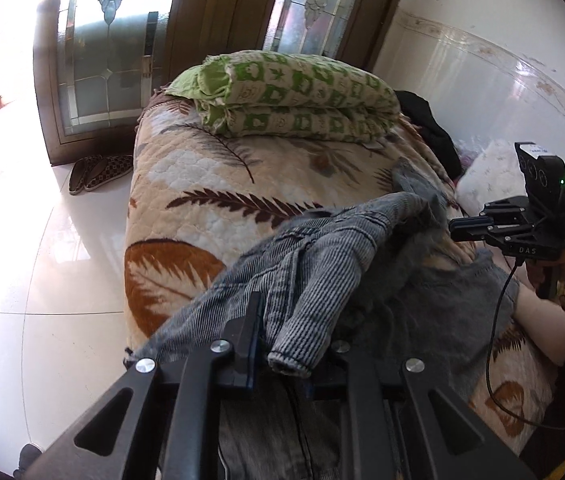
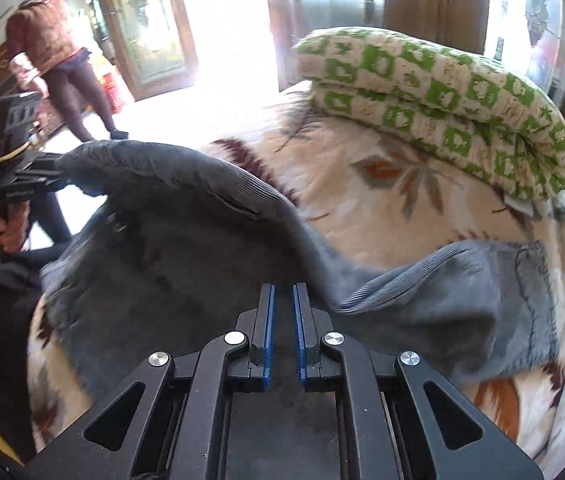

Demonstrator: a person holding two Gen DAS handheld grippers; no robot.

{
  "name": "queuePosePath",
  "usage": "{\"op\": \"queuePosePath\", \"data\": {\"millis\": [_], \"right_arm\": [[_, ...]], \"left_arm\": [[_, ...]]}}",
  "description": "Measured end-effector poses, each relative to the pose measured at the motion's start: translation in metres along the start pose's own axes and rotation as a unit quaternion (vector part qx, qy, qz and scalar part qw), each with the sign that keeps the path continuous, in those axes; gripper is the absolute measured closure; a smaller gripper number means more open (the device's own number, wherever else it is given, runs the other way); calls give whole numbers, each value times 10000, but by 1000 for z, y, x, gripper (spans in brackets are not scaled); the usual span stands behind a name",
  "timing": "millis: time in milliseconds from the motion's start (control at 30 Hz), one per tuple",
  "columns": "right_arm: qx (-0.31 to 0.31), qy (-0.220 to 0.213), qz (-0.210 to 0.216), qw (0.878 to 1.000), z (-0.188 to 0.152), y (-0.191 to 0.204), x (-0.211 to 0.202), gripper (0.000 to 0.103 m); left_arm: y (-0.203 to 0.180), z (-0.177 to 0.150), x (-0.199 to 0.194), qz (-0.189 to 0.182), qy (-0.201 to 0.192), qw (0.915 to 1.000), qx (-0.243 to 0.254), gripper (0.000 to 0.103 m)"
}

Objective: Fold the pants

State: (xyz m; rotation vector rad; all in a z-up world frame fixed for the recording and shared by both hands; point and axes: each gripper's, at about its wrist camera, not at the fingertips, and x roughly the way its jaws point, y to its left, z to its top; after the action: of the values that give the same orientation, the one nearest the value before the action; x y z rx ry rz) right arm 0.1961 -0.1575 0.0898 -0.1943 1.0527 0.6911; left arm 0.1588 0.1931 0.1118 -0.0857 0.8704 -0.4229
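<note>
Two wrist views, close over your bed [image 1: 186,216].
Each looks along its fingers toward the quilt [image 1: 298,96] and windows; both share pants [image 2: 186,248] and bedspread.

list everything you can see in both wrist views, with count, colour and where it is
pants: one pair, grey-blue corduroy, on the bed, one edge lifted
bed cover: one, cream with brown leaf print, under the pants
folded quilt: one, green and white pattern, far end of the bed
dark garment: one, black, beside the quilt near the wall
slippers: one pair, brown patterned, on the floor by the glass door
bystander: one, brown top, standing in the background
left gripper: black, blue pads, closed on the pants edge
right gripper: black, blue pads, narrow gap, nothing between them, over the pants
</note>
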Motion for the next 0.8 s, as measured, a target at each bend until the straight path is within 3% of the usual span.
{"op": "queuePosePath", "data": {"millis": [100,200,267,300,333,500,667,700,733,800], "right_arm": [[-3,125,63,9999,-12,11,-4,95],[831,34,251,9962,-20,-7,-4,92],[1389,-64,164,9901,-26,-22,-3,72],[1804,-115,147,9834,-30,-33,0,54],[2092,-189,165,9775,-32,-40,1,45],[3355,-543,200,9403,-27,-74,14,46],[4104,-237,84,9116,-10,-103,52,47],[4213,-118,48,9068,-11,-106,61,62],[4266,-30,-75,9044,-12,-106,65,90],[4240,-183,-171,9053,-17,-101,60,94]], "left_arm": [[-5,-15,-3,-81,177,9998,96,85],[-13,-29,-1,-50,330,9993,171,85],[-17,-37,0,-40,385,9991,194,85],[-19,-39,1,-54,391,9990,189,85],[-19,-40,1,-68,397,9990,174,85],[-18,-43,3,-100,421,9990,148,85],[-14,-43,5,-101,437,9989,118,85],[-14,-43,5,-85,450,9989,131,85],[-15,-43,5,-75,457,9988,154,85],[-17,-41,2,-57,451,9987,232,85]]}}
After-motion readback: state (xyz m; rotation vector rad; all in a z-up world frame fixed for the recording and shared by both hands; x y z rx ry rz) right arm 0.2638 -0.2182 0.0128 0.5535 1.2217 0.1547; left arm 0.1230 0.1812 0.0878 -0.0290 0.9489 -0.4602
